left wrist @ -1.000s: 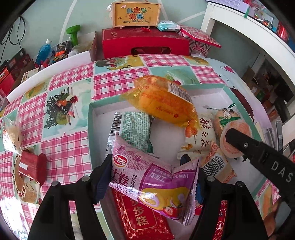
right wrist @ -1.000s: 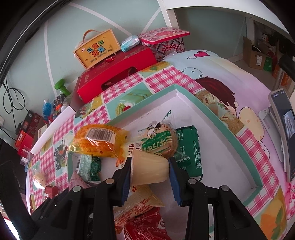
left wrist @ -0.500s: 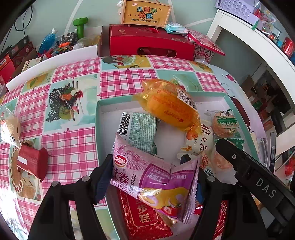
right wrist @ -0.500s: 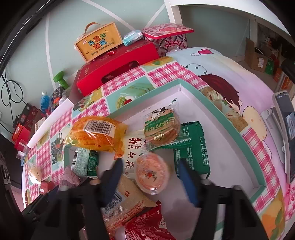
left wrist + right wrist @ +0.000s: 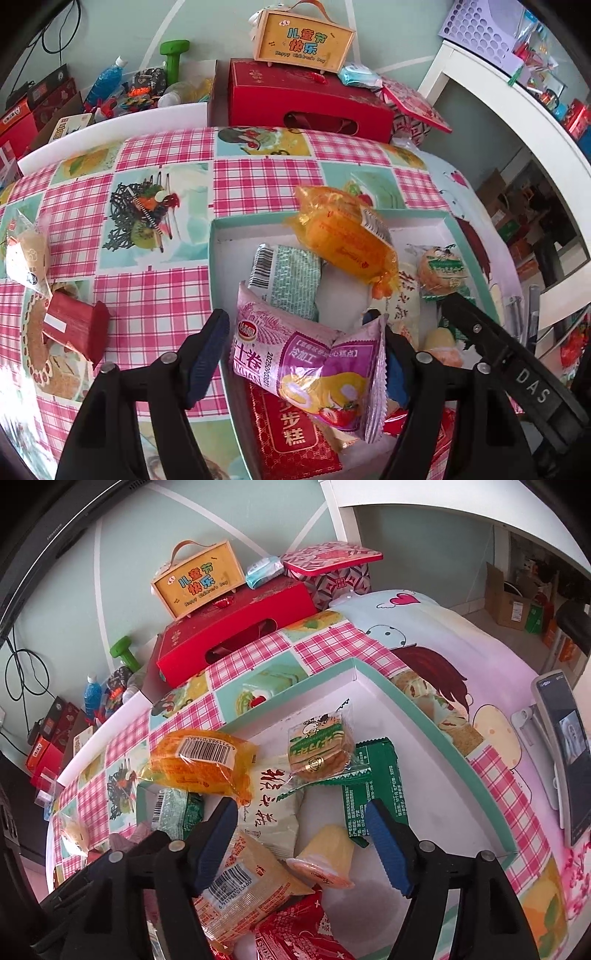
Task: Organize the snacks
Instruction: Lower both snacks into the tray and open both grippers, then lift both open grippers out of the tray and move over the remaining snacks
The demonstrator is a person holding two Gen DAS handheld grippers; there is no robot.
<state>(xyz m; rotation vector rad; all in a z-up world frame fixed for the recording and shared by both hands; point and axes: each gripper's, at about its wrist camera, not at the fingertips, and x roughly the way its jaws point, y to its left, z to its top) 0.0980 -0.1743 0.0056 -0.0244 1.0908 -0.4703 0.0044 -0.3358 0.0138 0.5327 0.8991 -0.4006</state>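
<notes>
right gripper (image 5: pixel 301 843) jaws have just been opened; jelly cup (image 5: pixel 325 856) is released into tray (image 5: pixel 373 672). left gripper (image 5: pixel 303 354), spread wide, is seen loosely bracketing purple cake packet (image 5: pixel 310 365) above tray.

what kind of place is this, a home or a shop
Probably a lived-in home room, not a shop: a table under a pink checked tablecloth, a green dumbbell by the wall, gift boxes like the red box stacked behind.
</notes>
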